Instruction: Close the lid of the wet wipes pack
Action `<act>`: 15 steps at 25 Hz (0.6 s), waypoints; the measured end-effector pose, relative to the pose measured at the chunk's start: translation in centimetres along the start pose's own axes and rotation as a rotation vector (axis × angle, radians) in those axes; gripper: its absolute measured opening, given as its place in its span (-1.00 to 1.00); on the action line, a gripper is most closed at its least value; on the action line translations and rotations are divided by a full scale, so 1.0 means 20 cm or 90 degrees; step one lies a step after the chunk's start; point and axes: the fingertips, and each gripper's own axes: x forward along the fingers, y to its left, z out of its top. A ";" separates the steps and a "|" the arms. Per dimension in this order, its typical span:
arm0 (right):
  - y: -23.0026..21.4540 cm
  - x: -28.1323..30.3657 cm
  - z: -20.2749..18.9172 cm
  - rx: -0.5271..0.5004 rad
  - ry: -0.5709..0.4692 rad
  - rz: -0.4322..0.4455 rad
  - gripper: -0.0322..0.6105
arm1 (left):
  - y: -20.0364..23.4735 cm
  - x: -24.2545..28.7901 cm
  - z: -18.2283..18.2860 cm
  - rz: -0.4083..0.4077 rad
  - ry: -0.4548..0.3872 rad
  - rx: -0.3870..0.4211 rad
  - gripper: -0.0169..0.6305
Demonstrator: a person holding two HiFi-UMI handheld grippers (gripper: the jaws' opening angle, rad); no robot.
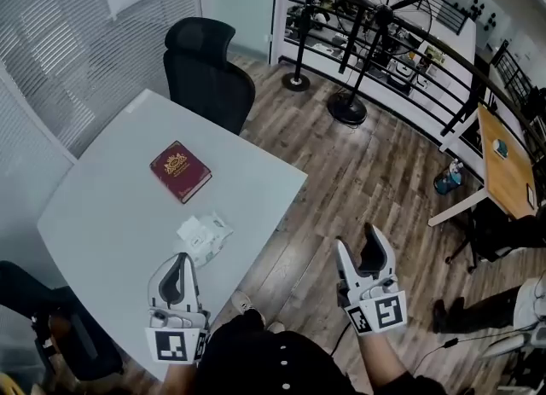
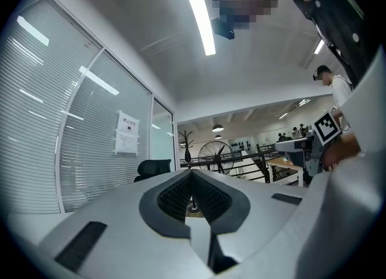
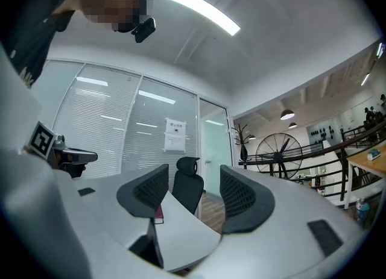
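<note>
- Wood-plank floor [image 1: 358, 171] runs through an office with slatted blinds [image 1: 77, 52] on the left and a black railing [image 1: 409, 69] at the back.
- Big white table [image 1: 111, 214] fills the left side of the head view, one corner jutting out over the floor.
- Black office chair [image 1: 207, 69] sits at the table's far edge, and a standing fan [image 1: 375, 9] is further back by the railing.
- Left gripper [image 1: 177, 267] hangs over the near edge of the table. Its own view shows the jaws pressed together at the tips with nothing in between.
- Right gripper [image 1: 358, 248] is off to the right, over the floor and not the table. Its jaws stand wide apart and empty; you just see the chair and the table corner through the gap.
- Dark red book [image 1: 180, 171] lies flat around the middle of the table.
- Wet wipes pack [image 1: 203, 235] is the small white crumpled-looking thing on the table, between the book and the near edge. It's just ahead of the left gripper's tips and a touch to the right, not touching them. It's well apart from the right gripper, off to that one's left.
- Honestly the pack is too small here to tell how the lid sits.
</note>
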 end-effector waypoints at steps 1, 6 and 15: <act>0.00 0.02 0.00 0.000 0.000 0.002 -0.06 | 0.01 0.01 0.00 0.003 0.000 -0.001 -0.90; 0.02 0.13 -0.02 -0.002 0.008 0.015 -0.06 | 0.11 0.07 -0.04 0.018 0.003 -0.003 -0.90; 0.08 0.32 -0.05 -0.009 0.025 0.032 -0.05 | 0.26 0.14 -0.10 0.040 0.012 -0.019 -0.90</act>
